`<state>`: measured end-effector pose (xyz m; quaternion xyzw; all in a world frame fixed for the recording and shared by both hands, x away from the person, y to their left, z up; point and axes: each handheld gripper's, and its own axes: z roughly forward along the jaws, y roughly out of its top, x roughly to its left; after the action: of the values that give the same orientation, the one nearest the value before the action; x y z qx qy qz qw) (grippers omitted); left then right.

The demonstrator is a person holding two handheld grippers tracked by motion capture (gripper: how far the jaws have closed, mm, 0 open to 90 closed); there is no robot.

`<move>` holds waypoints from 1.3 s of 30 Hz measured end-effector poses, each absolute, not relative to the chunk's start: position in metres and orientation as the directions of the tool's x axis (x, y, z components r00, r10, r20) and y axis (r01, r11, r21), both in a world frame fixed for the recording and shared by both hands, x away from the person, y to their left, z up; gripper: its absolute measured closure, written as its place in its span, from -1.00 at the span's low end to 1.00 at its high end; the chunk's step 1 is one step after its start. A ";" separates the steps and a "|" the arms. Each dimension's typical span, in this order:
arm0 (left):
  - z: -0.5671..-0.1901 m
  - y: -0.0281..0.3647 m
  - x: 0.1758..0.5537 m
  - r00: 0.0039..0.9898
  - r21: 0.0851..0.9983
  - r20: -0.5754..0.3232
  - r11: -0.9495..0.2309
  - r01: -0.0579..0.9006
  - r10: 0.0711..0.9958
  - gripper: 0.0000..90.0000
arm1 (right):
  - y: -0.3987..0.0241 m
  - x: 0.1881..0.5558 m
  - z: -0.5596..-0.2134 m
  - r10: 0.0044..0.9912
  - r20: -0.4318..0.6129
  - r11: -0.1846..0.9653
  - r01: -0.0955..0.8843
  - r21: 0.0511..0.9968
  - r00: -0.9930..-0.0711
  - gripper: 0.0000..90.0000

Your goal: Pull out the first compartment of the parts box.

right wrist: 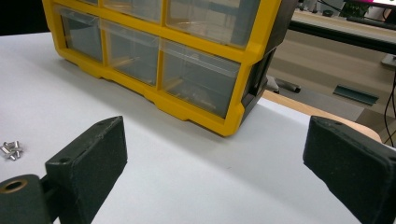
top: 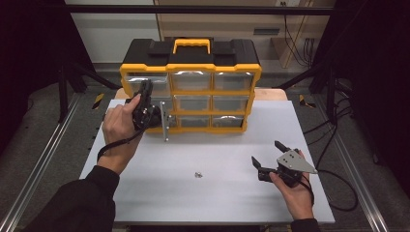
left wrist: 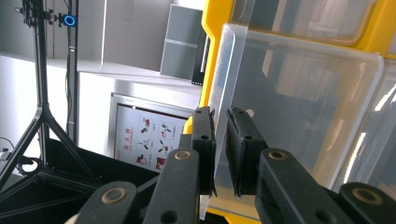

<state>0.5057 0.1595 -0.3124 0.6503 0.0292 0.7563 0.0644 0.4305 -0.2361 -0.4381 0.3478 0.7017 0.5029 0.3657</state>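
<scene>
The white rectangular table carries a yellow-framed, black-topped plastic organiser cabinet with clear drawers, standing at the middle of the far edge with its drawer fronts facing the near edge.

The clear plastic drawer in the cabinet's left column, middle row, stands pulled out from the yellow frame, toward the table's left far corner.

The left gripper is positioned at that drawer. In the left gripper view its jaws are narrow, and the pads are clamped on the drawer's clear front lip.

The right gripper rests in the hand near the table's right near corner, well apart from the cabinet. Its jaws stand wide, with nothing between them.

A small cluster of silver metal pins lies on the table midway along the near half, between the two hands.
</scene>
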 end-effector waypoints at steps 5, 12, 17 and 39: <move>-0.313 0.160 0.499 -0.146 0.138 0.978 -0.988 -0.066 0.147 0.81 | -0.236 0.430 -0.438 0.856 -0.163 0.253 0.121 0.960 -0.490 -0.86; -0.314 0.160 0.492 -0.154 0.133 0.978 -0.989 -0.066 0.142 0.80 | -0.235 0.430 -0.438 0.855 -0.164 0.253 0.121 0.960 -0.491 -0.86; -0.314 0.161 0.487 -0.155 0.137 0.977 -0.988 -0.070 0.147 0.81 | -0.235 0.430 -0.438 0.856 -0.164 0.253 0.121 0.960 -0.491 -0.86; -0.318 0.163 0.466 -0.180 0.146 0.971 -0.985 -0.089 0.160 0.80 | -0.235 0.430 -0.438 0.855 -0.167 0.256 0.119 0.959 -0.491 -0.86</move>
<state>0.4665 0.1630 -0.3176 0.6351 0.0278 0.7677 0.0810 0.4299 -0.2349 -0.4377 0.3467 0.7024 0.5020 0.3666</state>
